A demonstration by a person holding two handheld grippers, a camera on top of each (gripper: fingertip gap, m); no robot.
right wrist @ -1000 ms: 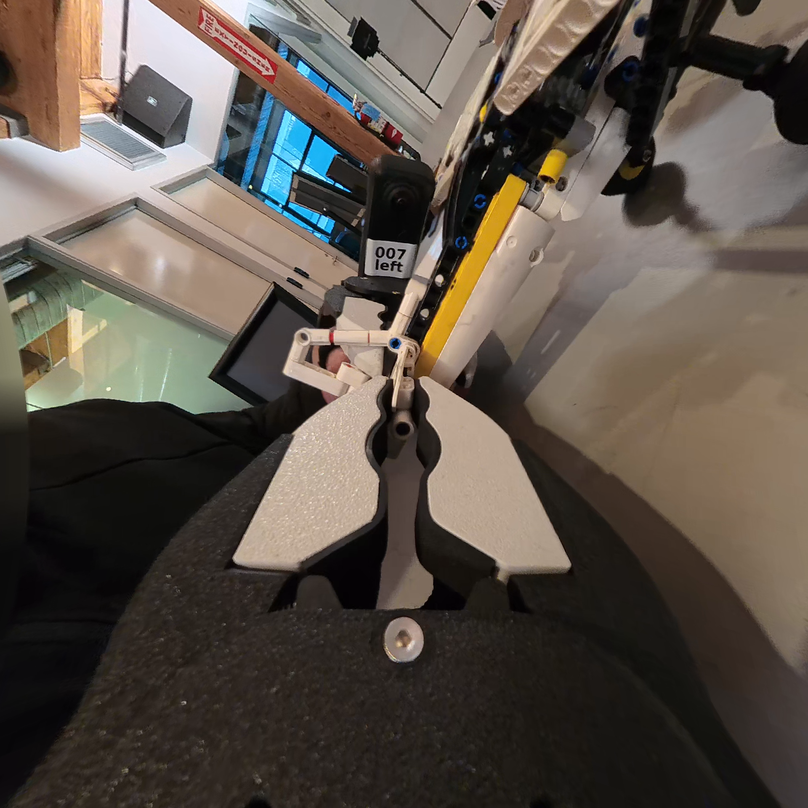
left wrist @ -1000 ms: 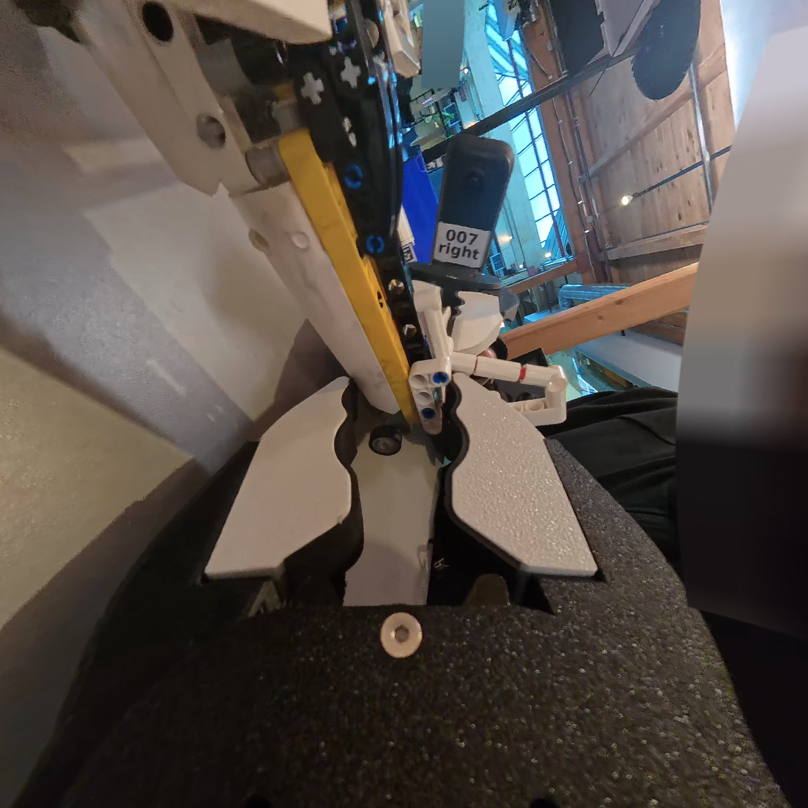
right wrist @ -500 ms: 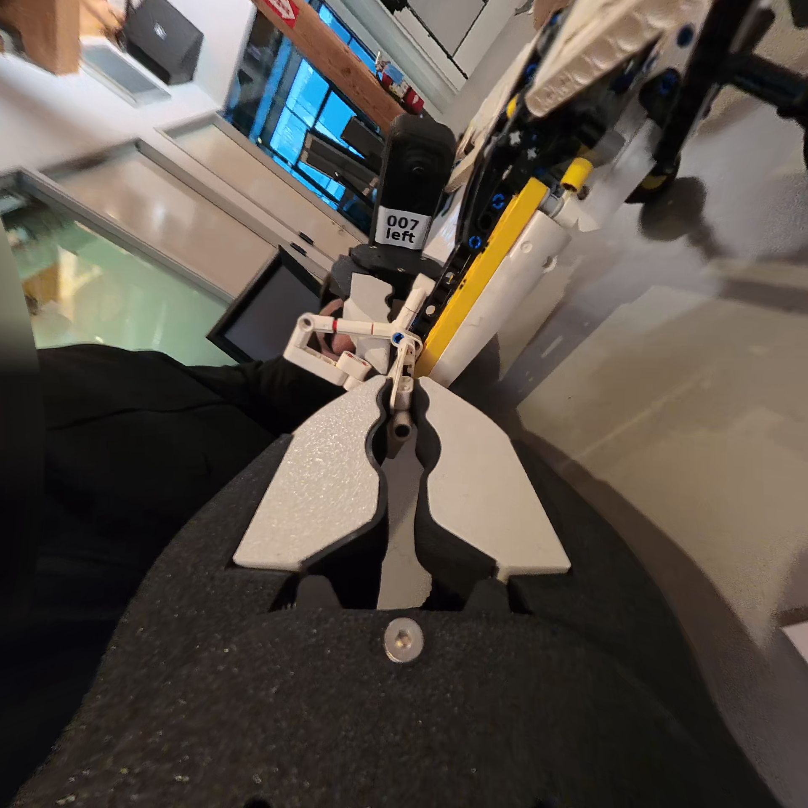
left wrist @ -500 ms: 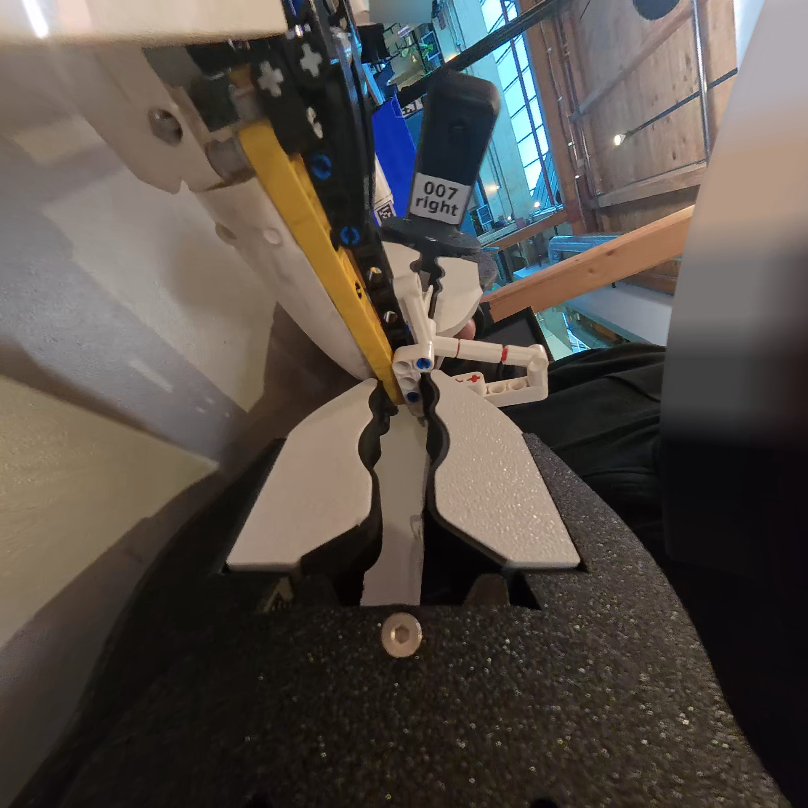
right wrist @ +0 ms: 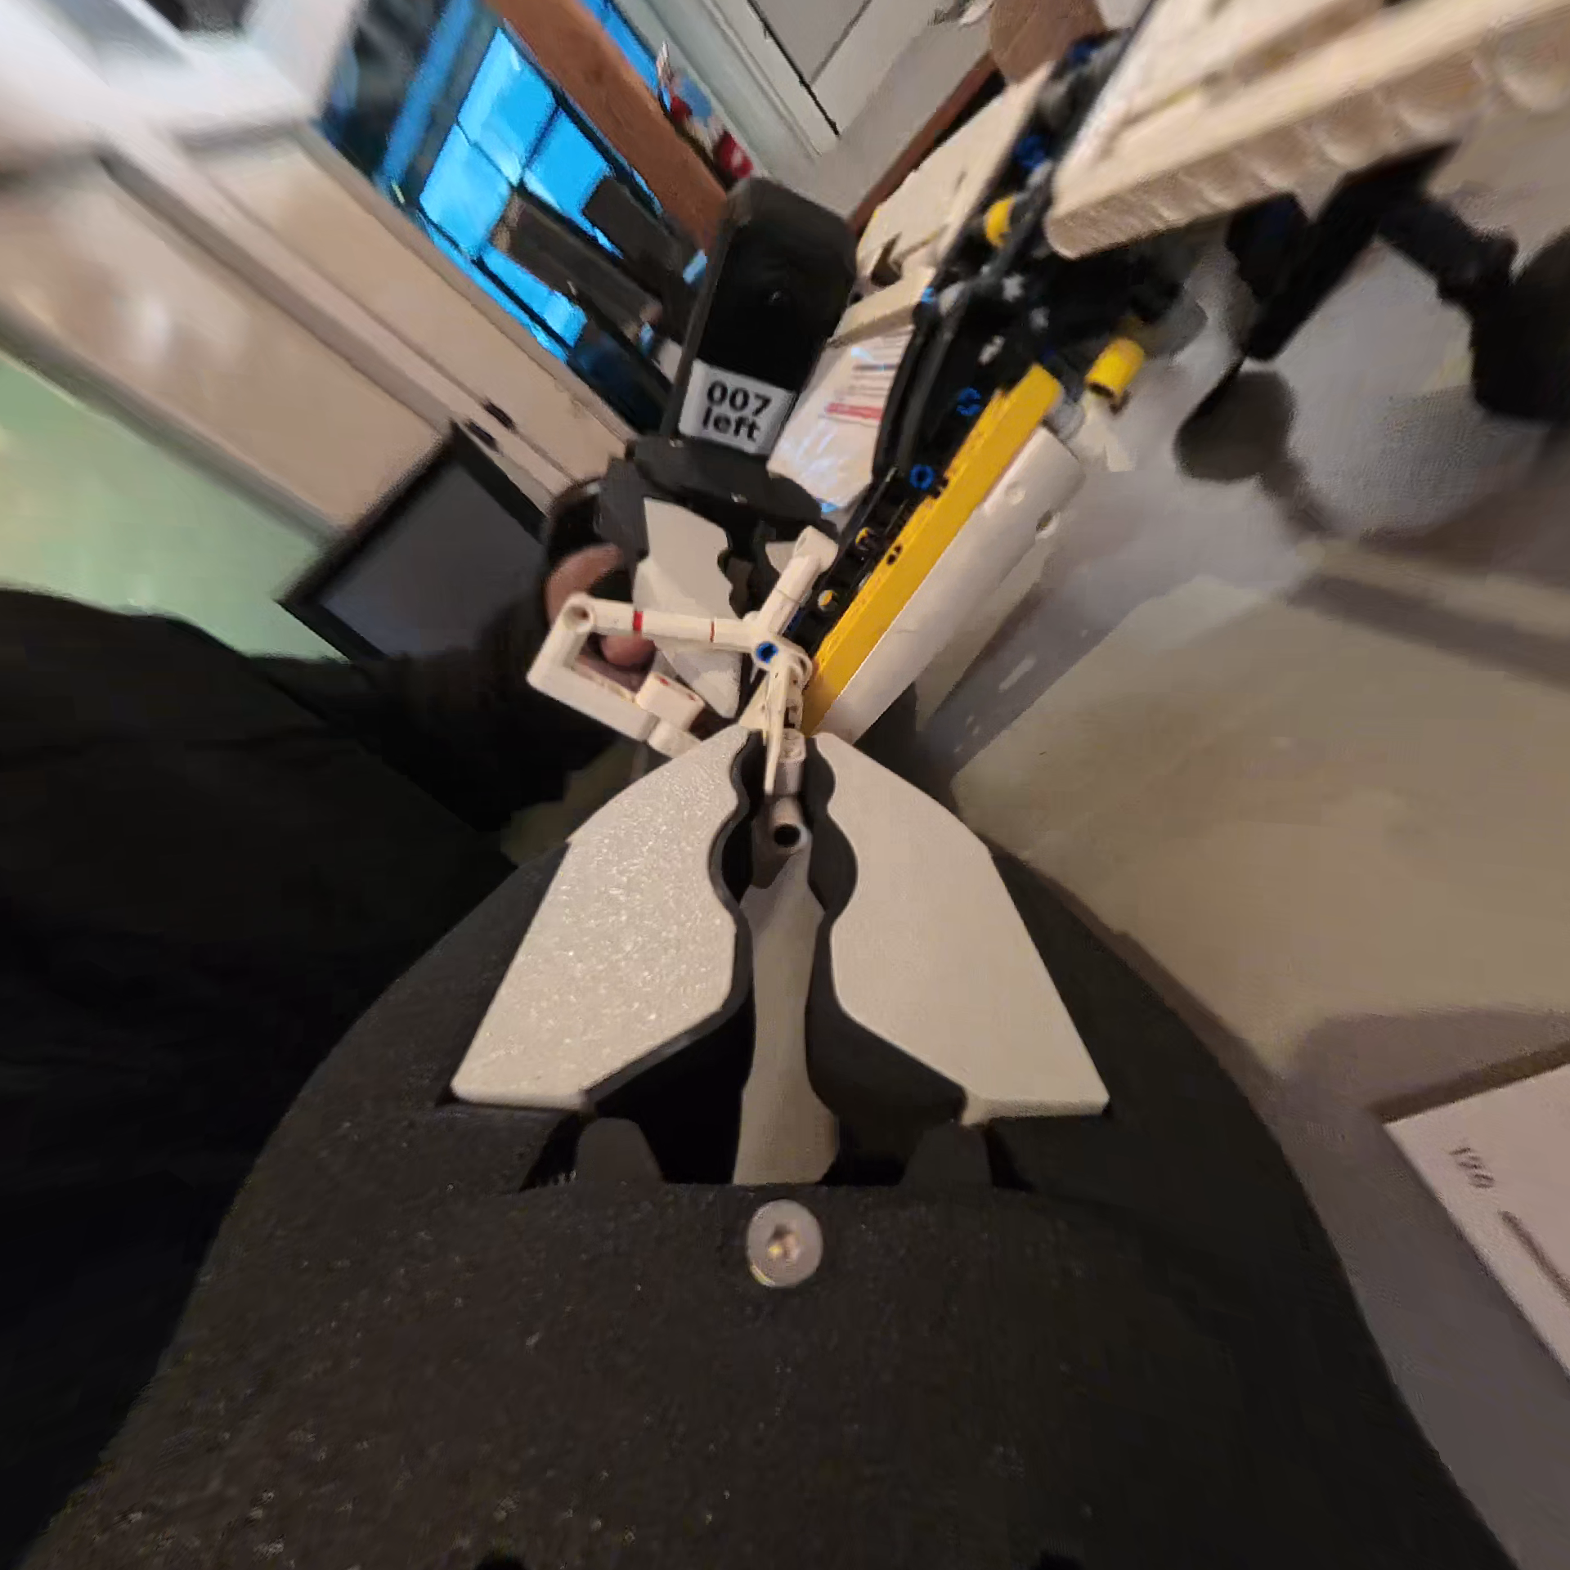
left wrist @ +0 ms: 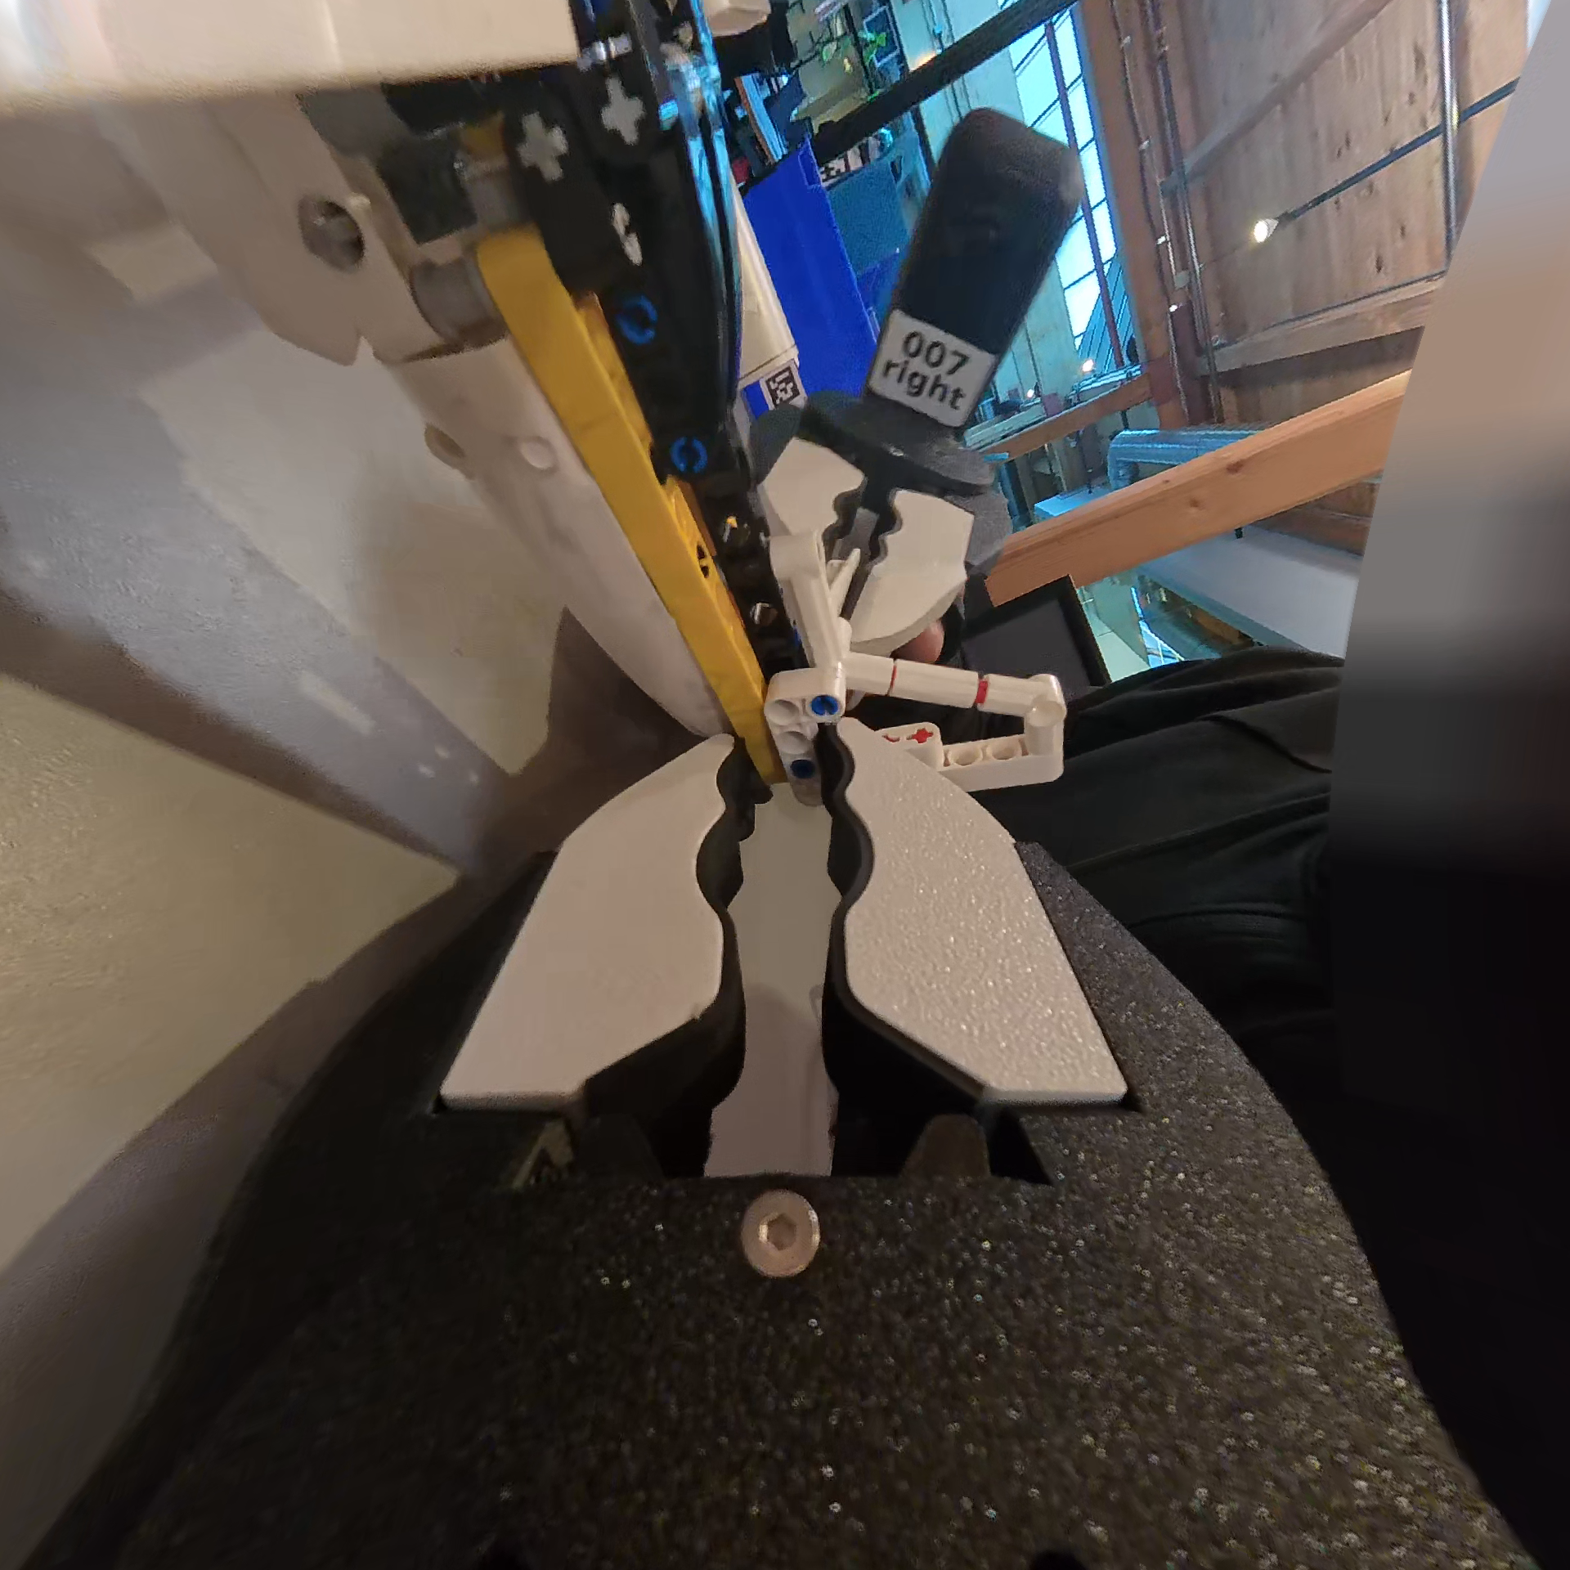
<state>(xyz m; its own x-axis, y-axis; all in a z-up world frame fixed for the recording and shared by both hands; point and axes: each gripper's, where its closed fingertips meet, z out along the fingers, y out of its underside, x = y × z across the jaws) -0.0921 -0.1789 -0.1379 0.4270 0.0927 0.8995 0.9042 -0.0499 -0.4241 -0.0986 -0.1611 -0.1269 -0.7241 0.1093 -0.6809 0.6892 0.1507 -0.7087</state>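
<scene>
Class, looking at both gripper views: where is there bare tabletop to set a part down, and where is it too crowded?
Bare tabletop lies right of the yellow beam, bordered by a paper sheet; in the left view it lies left of the model. It is crowded where the left gripper and right gripper both clamp the white frame.

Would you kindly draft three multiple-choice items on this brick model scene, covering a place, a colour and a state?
1. The yellow beam lies:
A. against the white panel
B. flat on the floor
C. inside a box

2. The pin in the white connector is:
A. green
B. blue
C. orange

3. The left gripper is:
A. wide open, clear of the model
B. closed on the model's lower end
C. out of view

A: beam and panel run edge to edge. B: its end shows blue. B: both pads press the model's lower end.
</scene>
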